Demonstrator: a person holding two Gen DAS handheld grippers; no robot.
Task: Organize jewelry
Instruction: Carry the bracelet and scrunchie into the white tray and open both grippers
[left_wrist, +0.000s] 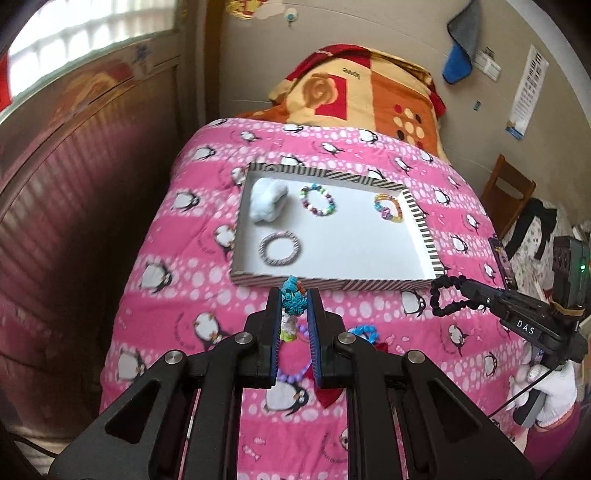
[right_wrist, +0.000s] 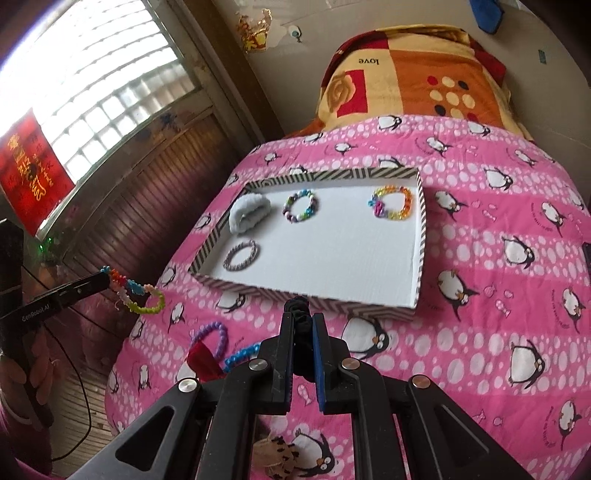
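Note:
My left gripper (left_wrist: 293, 297) is shut on a multicoloured beaded bracelet (left_wrist: 294, 301), which hangs from it above the quilt's left side (right_wrist: 136, 293). My right gripper (right_wrist: 303, 318) is shut on a black scrunchie (right_wrist: 300, 325), whose loop dangles from the fingertips (left_wrist: 445, 297). Both grippers hover just in front of a white tray with a striped rim (left_wrist: 332, 284). In the tray lie a white fluffy scrunchie (left_wrist: 267, 199), a pastel bead bracelet (left_wrist: 318, 200), a rainbow chain bracelet (left_wrist: 388, 208) and a grey twisted ring (left_wrist: 279, 248).
On the pink penguin quilt (right_wrist: 480, 295) near me lie a purple bead bracelet (right_wrist: 210, 336), a blue bead bracelet (right_wrist: 240, 356), a red ribbon piece (right_wrist: 201, 363) and a leopard-print scrunchie (right_wrist: 277, 458). A folded orange blanket (right_wrist: 417, 74) sits behind the tray. A wooden wall (left_wrist: 74, 221) runs along the left.

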